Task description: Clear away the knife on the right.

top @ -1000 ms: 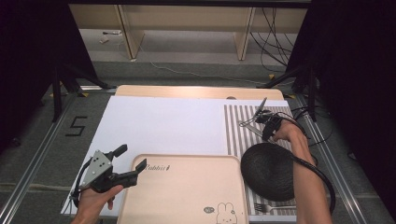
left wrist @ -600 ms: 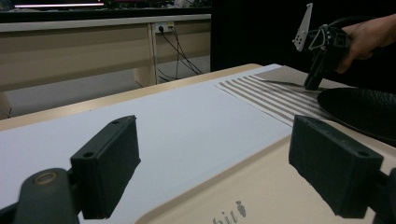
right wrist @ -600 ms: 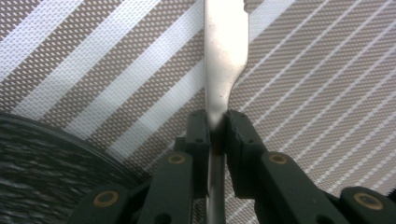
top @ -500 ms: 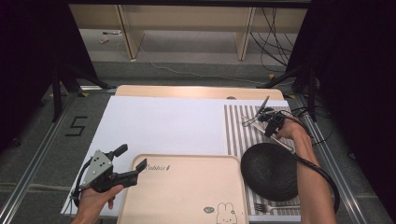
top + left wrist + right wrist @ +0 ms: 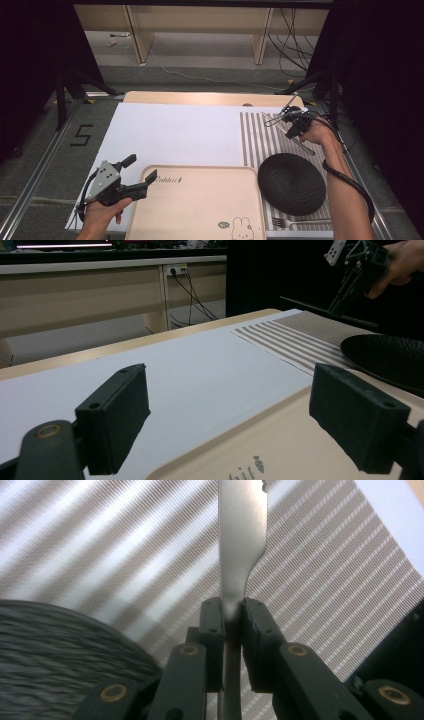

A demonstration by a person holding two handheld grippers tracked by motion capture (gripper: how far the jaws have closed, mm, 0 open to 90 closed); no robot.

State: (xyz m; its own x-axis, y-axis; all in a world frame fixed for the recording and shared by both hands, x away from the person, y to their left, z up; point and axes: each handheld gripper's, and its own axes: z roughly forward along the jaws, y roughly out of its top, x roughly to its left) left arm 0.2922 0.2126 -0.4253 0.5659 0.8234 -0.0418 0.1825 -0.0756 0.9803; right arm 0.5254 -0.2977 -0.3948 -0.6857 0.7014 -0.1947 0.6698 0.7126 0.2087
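Right gripper [image 5: 231, 625] clamped on a silver knife [image 5: 240, 540], lifted above the striped placemat [image 5: 255, 140] beside the black plate [image 5: 291, 183], left gripper [image 5: 134, 175] jaws wide apart, empty, at the beige tray [image 5: 200, 210]

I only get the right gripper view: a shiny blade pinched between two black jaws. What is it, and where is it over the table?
Observer: It's a table knife. The right gripper holds it over the striped mat, beyond the black plate.
Operator: What is the other hand doing?
Observer: The left gripper is open beside the beige tray's left edge, holding nothing.
Operator: Any other cutlery?
Observer: A fork lies on the mat at the plate's near side.
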